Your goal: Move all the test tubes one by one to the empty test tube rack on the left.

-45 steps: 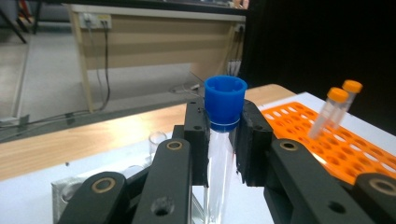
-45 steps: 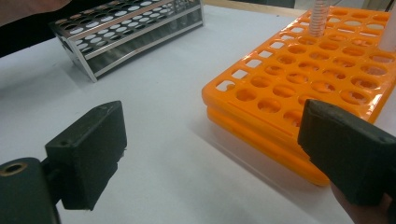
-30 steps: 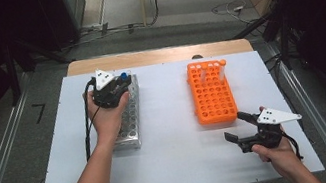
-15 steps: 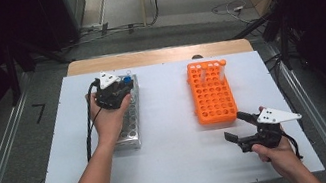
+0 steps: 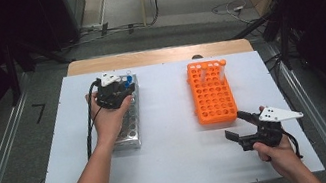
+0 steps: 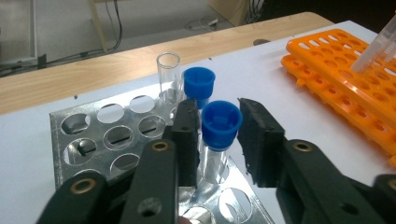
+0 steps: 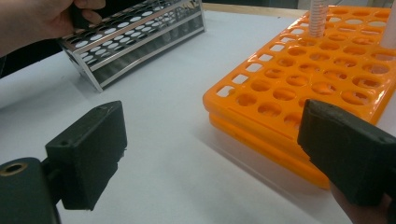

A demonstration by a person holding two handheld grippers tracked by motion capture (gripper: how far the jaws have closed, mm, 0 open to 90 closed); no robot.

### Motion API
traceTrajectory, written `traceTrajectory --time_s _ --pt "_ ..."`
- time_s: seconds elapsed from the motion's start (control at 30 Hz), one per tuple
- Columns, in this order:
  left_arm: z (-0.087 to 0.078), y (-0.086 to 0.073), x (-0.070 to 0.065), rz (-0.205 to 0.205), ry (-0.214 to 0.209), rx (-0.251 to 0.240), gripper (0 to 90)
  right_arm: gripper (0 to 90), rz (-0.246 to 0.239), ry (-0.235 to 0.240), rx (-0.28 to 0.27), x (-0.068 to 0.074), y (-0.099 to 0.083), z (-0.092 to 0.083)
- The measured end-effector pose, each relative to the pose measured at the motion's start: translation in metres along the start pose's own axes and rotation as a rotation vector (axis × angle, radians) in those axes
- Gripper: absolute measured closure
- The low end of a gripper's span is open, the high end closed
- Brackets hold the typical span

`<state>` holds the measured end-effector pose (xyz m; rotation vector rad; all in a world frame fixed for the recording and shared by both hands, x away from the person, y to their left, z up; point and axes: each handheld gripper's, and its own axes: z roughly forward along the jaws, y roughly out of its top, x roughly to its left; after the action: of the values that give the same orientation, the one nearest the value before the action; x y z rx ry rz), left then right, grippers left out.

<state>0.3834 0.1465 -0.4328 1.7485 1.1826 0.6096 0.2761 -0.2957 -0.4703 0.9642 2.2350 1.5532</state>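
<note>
At the left of the white tabletop [image 5: 174, 140], the left claw [image 6: 217, 140] hangs over the far end of the metal rack [image 5: 127, 128], its jaws parted just wider than the blue cap of the near capped tube [image 6: 220, 126], which stands between them; contact on either side cannot be told. A second capped tube [image 6: 199, 84] and an open glass tube [image 6: 168, 77] stand just behind. A good grip would likely close squarely on the cap, then lift straight up so the glass clears its hole without scraping. To the right lies the orange rack [image 5: 211, 93], holding a few tubes at its far end. The right claw [image 5: 246, 130] rests wide open and empty near that rack's near corner.
</note>
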Motion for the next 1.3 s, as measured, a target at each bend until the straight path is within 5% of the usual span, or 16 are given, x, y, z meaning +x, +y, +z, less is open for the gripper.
traceTrajectory --time_s 0.2,0.4,0.63,0.97,1.3 --pt "-0.005 0.001 0.001 -0.033 -0.071 0.000 54.5 6.6 -0.005 -0.014 0.002 -0.001 0.002 0.001" --pt "-0.015 0.000 -0.003 -0.054 -0.130 -0.016 26.9 6.6 0.001 -0.026 0.003 -0.002 0.004 0.003" --pt "-0.031 -0.008 -0.017 -0.058 -0.190 -0.039 5.3 6.9 0.007 -0.045 0.003 -0.005 0.011 0.006" --pt "-0.056 -0.025 -0.029 -0.057 -0.244 -0.083 0.0 6.9 -0.028 -0.114 0.036 -0.014 0.027 0.019" --pt "-0.076 -0.039 -0.040 -0.050 -0.273 -0.108 0.0 6.9 0.002 -0.156 0.027 -0.037 0.046 0.035"
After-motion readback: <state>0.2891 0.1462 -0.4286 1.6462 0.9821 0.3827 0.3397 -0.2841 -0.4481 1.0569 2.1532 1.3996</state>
